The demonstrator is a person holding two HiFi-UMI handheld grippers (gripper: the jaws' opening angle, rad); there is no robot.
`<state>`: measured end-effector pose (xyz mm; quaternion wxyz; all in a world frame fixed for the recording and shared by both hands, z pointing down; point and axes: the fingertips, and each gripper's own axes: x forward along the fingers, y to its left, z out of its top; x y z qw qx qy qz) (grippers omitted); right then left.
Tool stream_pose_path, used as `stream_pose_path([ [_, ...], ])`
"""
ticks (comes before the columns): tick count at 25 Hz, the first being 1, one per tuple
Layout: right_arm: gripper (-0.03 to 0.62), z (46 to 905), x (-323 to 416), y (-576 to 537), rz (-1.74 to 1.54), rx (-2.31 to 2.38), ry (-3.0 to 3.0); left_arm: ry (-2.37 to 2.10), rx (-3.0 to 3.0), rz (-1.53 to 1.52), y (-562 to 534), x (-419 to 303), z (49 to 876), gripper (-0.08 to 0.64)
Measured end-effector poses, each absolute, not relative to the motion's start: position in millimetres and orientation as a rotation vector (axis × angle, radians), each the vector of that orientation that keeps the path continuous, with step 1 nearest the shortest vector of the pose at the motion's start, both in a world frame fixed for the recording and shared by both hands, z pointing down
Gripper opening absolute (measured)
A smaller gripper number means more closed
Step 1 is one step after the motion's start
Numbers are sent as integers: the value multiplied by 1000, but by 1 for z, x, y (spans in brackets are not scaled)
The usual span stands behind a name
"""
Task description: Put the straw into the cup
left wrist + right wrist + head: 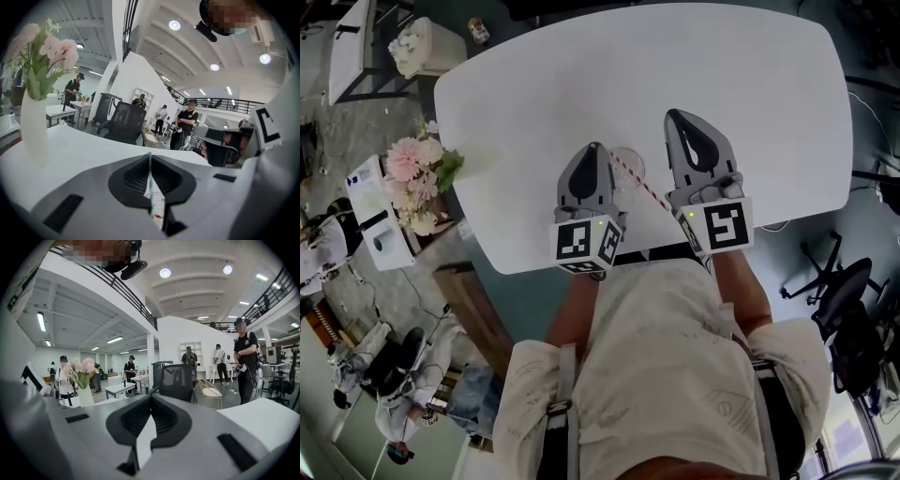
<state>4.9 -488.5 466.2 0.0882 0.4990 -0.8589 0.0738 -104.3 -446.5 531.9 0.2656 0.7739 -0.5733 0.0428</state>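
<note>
- left gripper (595, 148) low at the near edge of the white tabletop (675, 66), marker cube towards the person; left gripper view: jaws (150, 157) pressed almost together with a thin striped straw (150, 180) running down the slit between them, so they are clamped on the straw
- head view: straw (639, 186) reads red and white, a slanted line from beside the left gripper's tip, across the cup, down to the base of the right gripper; cannot tell whether its far end sits inside the cup or only passes over it
- cup (633, 159) clear, upright on the tabletop, between the two grippers, just right of the left gripper's tip; neither gripper holds it
- right gripper (678, 117) beside the cup on its right, reaching further across the tabletop than the left one; right gripper view: jaws (151, 397) meet at the tips, only a narrow white wedge shows lower in the gap, nothing seen gripped
- pink flowers (417, 173) at the tabletop's left edge in the head view; left gripper view shows them in a white vase (33, 129) at far left
- black office chair (124, 124) beyond the tabletop; another chair (839, 291) on the floor at right in the head view
- people standing in the room behind in both gripper views, one in black (246, 359) at right
</note>
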Motion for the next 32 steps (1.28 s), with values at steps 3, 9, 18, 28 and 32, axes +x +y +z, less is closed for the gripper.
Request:
stream_pose_path([
  [3, 2, 472, -1, -493, 225, 1480, -2547, -1546, 2093, 122, -451, -110, 539, 15],
  [9, 2, 477, -14, -500, 227, 1458, -2536, -1533, 2094, 129, -460, -117, 547, 17],
  [18, 2, 483, -35, -505, 224, 1440, -2527, -1467, 2159, 141, -467, -121, 553, 17],
  [28, 2, 476, -28, -499, 210, 1455, -2528, -1466, 2153, 206, -462, -116, 558, 71],
  [32, 2, 472, -21, -490, 208, 1458, -2536, -1491, 2159, 225, -454, -114, 552, 77],
])
